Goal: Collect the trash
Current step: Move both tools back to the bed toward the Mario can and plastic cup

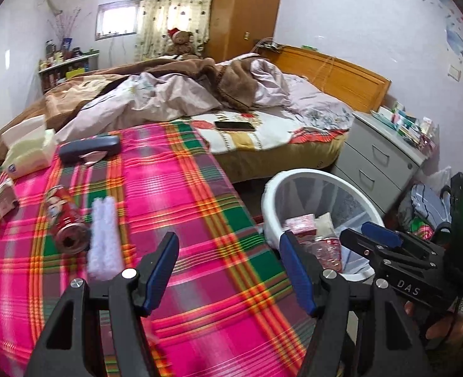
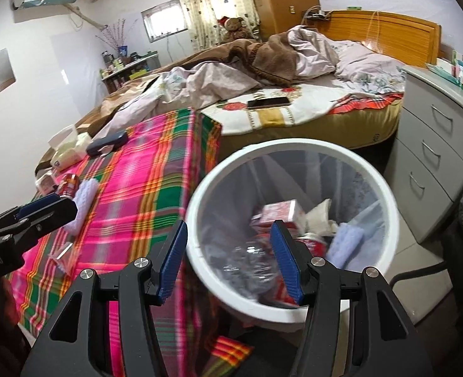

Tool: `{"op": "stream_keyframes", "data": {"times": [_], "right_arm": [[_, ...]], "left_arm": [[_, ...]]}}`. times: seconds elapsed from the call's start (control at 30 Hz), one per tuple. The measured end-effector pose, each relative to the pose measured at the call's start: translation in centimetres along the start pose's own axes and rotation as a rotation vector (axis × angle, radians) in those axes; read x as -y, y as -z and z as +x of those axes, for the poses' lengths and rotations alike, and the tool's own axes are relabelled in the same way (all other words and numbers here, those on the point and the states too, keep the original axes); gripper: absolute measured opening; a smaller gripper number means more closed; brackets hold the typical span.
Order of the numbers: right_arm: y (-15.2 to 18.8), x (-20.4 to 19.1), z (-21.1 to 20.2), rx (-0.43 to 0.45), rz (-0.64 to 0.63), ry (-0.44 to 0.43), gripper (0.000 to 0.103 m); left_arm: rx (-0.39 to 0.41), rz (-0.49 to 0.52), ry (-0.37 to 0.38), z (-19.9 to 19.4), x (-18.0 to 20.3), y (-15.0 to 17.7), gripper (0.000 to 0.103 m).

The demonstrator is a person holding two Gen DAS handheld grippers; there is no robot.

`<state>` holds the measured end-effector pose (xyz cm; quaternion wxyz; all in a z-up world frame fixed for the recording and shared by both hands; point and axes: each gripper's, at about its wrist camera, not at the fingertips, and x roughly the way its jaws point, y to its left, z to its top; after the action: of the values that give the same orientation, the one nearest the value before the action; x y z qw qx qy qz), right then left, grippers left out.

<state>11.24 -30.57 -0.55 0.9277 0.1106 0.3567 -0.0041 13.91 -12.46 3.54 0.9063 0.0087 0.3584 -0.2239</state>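
We find both grippers, left (image 1: pixel 229 271) and right (image 2: pixel 228 259), fingers spread wide, empty; bin (image 2: pixel 388 207) beneath the right fingers, can (image 1: pixel 64 220) left of the left fingers.

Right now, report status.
Left hand-held gripper open, empty, over plaid cloth. Right hand-held gripper open above white bin. Red can remains. Nothing blocking.

Bin (image 2: pixel 385 198) contents smeared by blur (red carton (image 2: pixel 280 212) lettering unreadable), near rim behind the right tool (image 2: pixel 228 260).
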Motion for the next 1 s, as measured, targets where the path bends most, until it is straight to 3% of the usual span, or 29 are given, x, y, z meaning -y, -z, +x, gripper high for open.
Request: {"op": "stream_keyframes", "data": {"times": [0.37, 1.0], "right_arm": [[0.8, -5.4, 1.2, -0.021, -0.073, -0.096, 0.057], [2.8, -14.3, 3.9, -0.132, -0.177, -0.262, 0.056]], "left_arm": [[0.053, -0.106, -0.091, -3.3, -6.9, 1.6, 0.068], [0.028, -0.235, -0.194, -4.6, -16.2, 4.6, 0.069]]}}
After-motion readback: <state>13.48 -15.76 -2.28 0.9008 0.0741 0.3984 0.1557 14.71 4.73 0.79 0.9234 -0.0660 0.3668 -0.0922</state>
